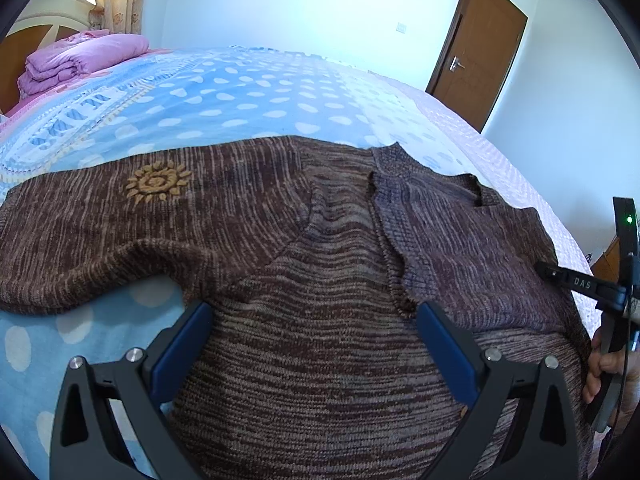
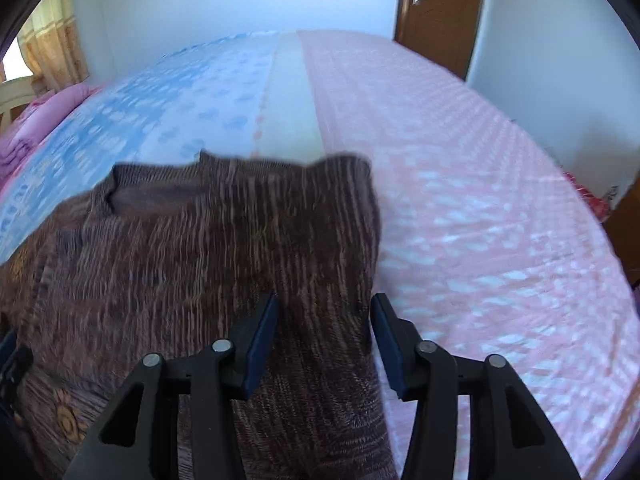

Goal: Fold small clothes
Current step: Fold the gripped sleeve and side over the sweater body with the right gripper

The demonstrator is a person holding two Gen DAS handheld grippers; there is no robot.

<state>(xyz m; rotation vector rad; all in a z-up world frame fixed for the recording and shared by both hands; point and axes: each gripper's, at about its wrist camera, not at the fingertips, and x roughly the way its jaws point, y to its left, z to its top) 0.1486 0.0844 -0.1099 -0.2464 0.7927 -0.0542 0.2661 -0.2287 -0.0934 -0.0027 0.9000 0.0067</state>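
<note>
The brown knitted sweater [image 1: 320, 264] lies flat on the bed [image 1: 248, 92], near the edge where the person stands. Its long axis runs across both views, along that near edge: the hem part with the sun motif [image 1: 158, 184] points toward the pillow end of the bed, and the neck opening [image 2: 156, 196] lies toward the foot end.

The left gripper [image 1: 314, 320] hovers low over the middle of the garment, jaws wide apart, with knit directly between and under them. The right gripper [image 2: 325, 312] is over a sleeve or side panel [image 2: 320, 240] at the sweater's right border, just beside the pink part of the bedcover [image 2: 460, 200]. Its jaws are also apart and hold nothing.

I judge the right gripper is nearer to a free border, so the fold probably begins there, carrying that part toward the left.
</note>
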